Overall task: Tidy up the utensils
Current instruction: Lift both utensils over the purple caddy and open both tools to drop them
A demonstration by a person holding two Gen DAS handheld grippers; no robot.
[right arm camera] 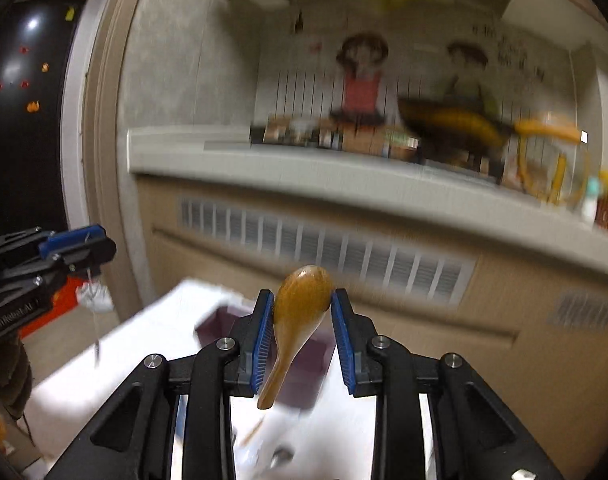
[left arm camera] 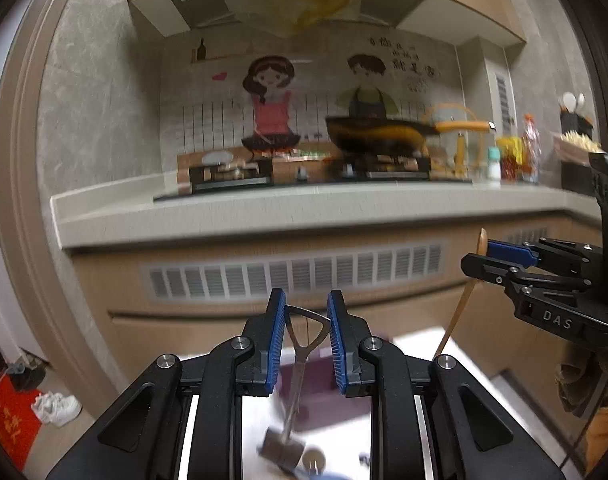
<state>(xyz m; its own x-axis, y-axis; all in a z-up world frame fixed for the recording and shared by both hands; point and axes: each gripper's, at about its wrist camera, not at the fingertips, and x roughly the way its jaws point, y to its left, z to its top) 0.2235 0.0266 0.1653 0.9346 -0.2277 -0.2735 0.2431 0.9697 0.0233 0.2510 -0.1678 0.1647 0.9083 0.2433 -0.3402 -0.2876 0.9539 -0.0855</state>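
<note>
**Both grippers carry a utensil in mid-air**

The left gripper [left arm camera: 306, 334] holds a metal utensil [left arm camera: 300, 354] by its triangular loop end, its fingers closed against the loop; the dark blocky head hangs below, above the white surface [left arm camera: 418, 342]. The right gripper [right arm camera: 302, 330] pinches a wooden spoon [right arm camera: 300, 312] across its bowl, handle pointing down toward a purple tray [right arm camera: 308, 376].

Risk, as I judge it: both grips sit at the far end of a long, dangling tool. The spoon's rounded, smooth bowl could slip or pivot between the fingers, and the metal utensil could swing on its loop; blur suggests quick motion, which would worsen either.

The left view shows the right gripper side-on with the spoon's thin handle hanging beneath it. The right view alone shows the spoon's bowl face-on and the tray below.
</note>
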